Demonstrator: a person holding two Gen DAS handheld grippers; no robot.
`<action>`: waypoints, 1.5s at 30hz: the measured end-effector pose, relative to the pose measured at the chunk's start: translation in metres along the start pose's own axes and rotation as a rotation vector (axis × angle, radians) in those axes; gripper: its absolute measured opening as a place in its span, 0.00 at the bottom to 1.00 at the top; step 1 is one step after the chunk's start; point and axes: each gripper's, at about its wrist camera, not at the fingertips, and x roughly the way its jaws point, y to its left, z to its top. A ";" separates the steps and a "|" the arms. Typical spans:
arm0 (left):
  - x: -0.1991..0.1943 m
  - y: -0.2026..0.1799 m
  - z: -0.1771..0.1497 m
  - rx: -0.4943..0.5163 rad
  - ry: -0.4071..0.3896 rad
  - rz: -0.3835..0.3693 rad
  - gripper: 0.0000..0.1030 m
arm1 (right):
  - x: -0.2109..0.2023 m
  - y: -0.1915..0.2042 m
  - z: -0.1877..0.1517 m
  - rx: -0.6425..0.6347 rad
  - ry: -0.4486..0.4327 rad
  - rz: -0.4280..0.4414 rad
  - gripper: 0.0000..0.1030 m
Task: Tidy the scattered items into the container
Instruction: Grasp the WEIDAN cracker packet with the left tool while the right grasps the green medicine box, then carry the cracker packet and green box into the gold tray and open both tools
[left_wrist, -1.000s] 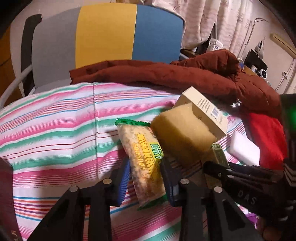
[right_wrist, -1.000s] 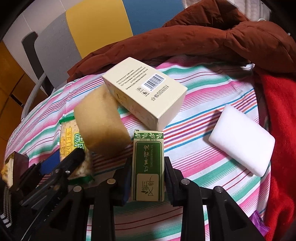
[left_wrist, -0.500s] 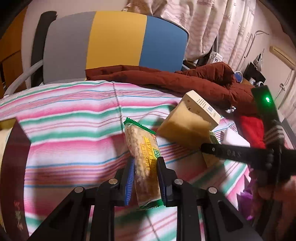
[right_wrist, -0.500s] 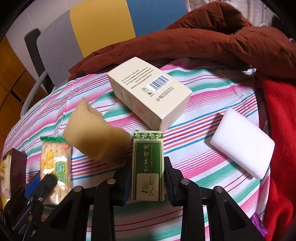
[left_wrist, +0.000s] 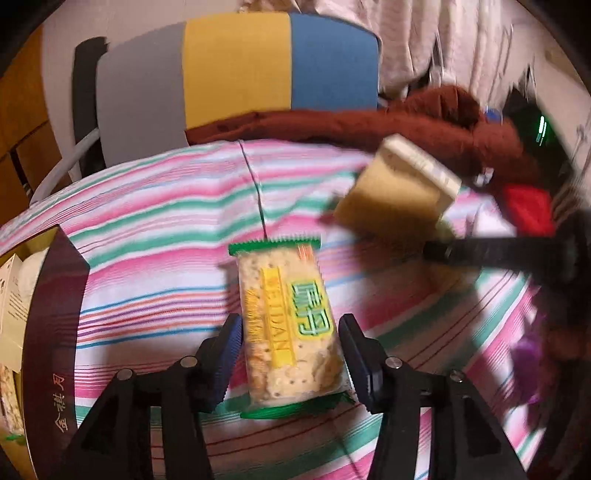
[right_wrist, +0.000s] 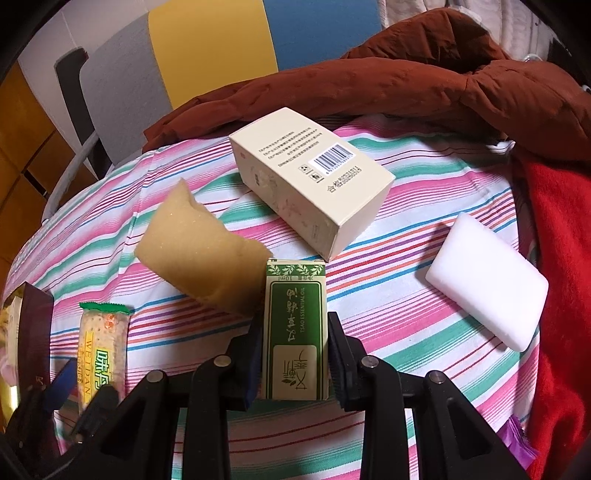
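Note:
A cracker packet (left_wrist: 288, 325) with green ends lies on the striped cloth between the fingers of my left gripper (left_wrist: 290, 347). Its jaws are opening, and a narrow gap shows on each side of the packet. The right wrist view shows the same packet (right_wrist: 101, 347) next to the dark maroon container (right_wrist: 33, 332). That container (left_wrist: 55, 314) stands at the left edge with packets and a box inside. My right gripper (right_wrist: 293, 354) is shut on a small green box (right_wrist: 295, 332) that rests on the cloth.
A tan sponge (right_wrist: 207, 251), a cream barcode box (right_wrist: 310, 177) and a white block (right_wrist: 487, 291) lie on the striped cloth. A brown jacket (right_wrist: 406, 88) is heaped behind and a red cloth (right_wrist: 561, 277) at the right. A colour-block chair (left_wrist: 236, 66) stands beyond.
My left gripper has carried the cracker packet left, away from the sponge and towards the maroon container, then spread its jaws off it. The right gripper and green box have stayed put.

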 end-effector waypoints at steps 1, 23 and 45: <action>-0.001 0.000 -0.003 0.013 -0.020 0.003 0.49 | 0.000 0.001 0.000 -0.006 -0.001 -0.002 0.30; -0.108 0.051 -0.045 -0.060 -0.215 -0.063 0.47 | -0.030 0.017 -0.008 -0.048 -0.121 -0.026 0.30; -0.174 0.208 -0.096 -0.351 -0.274 0.035 0.47 | -0.104 0.176 -0.064 -0.292 -0.210 0.312 0.30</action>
